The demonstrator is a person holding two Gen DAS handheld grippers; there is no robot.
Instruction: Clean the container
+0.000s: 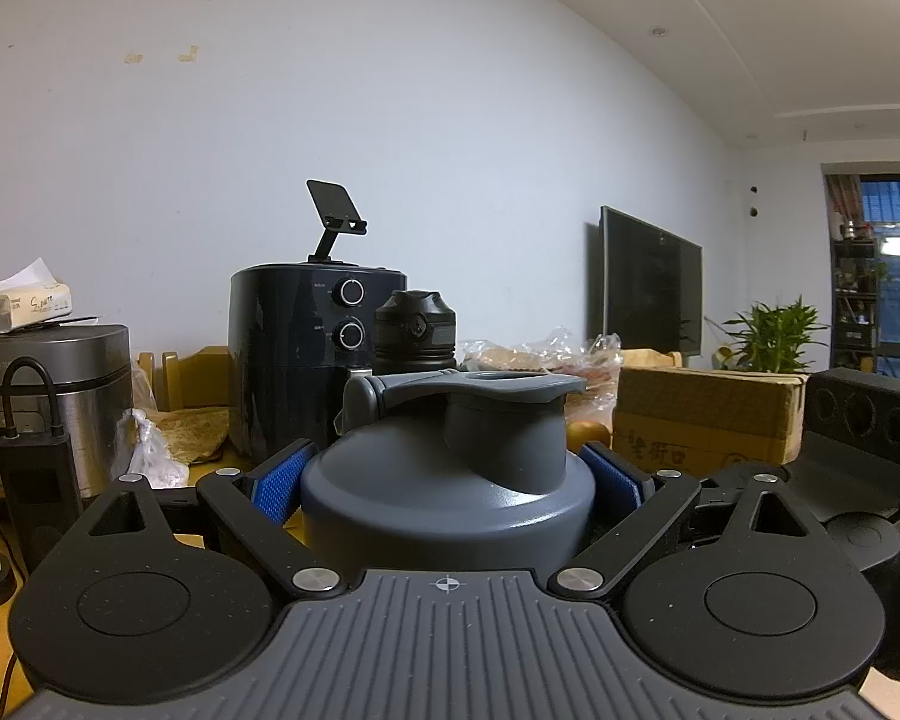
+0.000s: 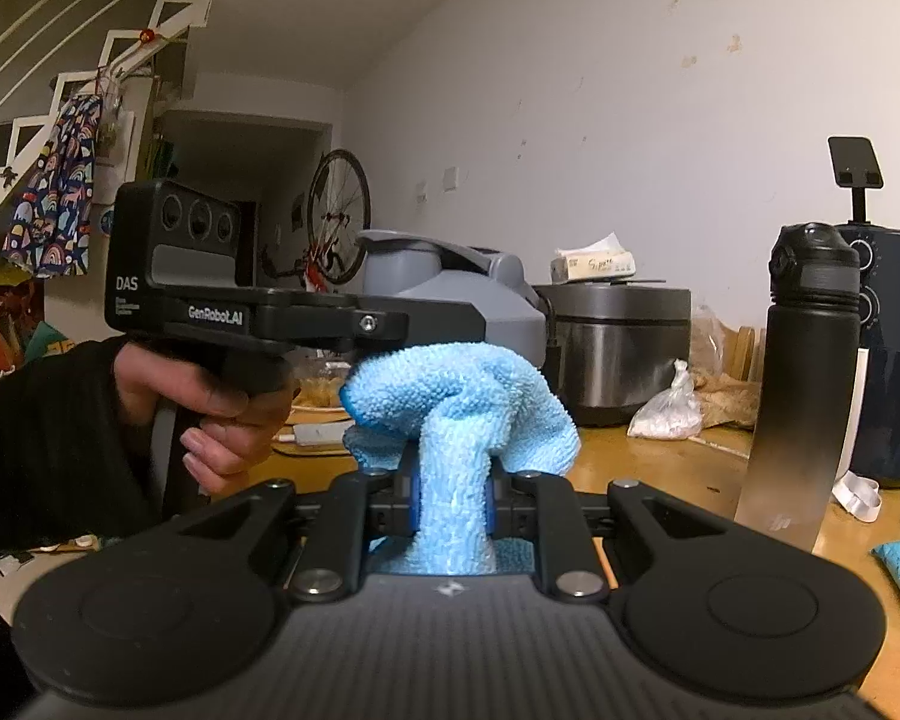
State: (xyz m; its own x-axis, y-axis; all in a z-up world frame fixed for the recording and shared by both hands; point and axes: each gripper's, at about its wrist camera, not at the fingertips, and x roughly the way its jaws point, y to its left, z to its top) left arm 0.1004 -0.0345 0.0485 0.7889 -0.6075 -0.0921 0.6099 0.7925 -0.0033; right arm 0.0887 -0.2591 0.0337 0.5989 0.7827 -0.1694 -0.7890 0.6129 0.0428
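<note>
left claw [image 1: 447, 483] was clamped on the grey container [image 1: 450, 480], blue pads [image 1: 279, 483] pressed against both sides of its lid, just below the spout cap; container was upright and filled the centre of the left wrist view. right claw [image 2: 453, 495] was pinched tight on a light blue microfibre cloth [image 2: 459, 414], jaws nearly together, with the cloth bunched up in a loop ahead of the fingers. seen from the right wrist, the cloth sat right against the lower side of the container [image 2: 450, 288], just under the left claw's body; whether it actually touched, couldn't tell. a hand [image 2: 210, 402] in a black sleeve [image 2: 42, 438] gripped the left claw's handle, left of the container. behind the container: black water bottle [image 1: 415, 330] and dark air fryer [image 1: 297, 360] with a phone stand [image 1: 336, 216] on top. left of the container: steel rice cooker [image 1: 48, 396] with a tissue pack [image 1: 21, 306] on its lid, plus a small black power bank [image 1: 39, 492] in front of it. right of the container: cardboard box [image 1: 708, 420], an orange fruit [image 1: 588, 435] close beside it, and a potted plant [image 1: 774, 330] further back. all stood on the yellow wooden tabletop [image 2: 660, 474].
</note>
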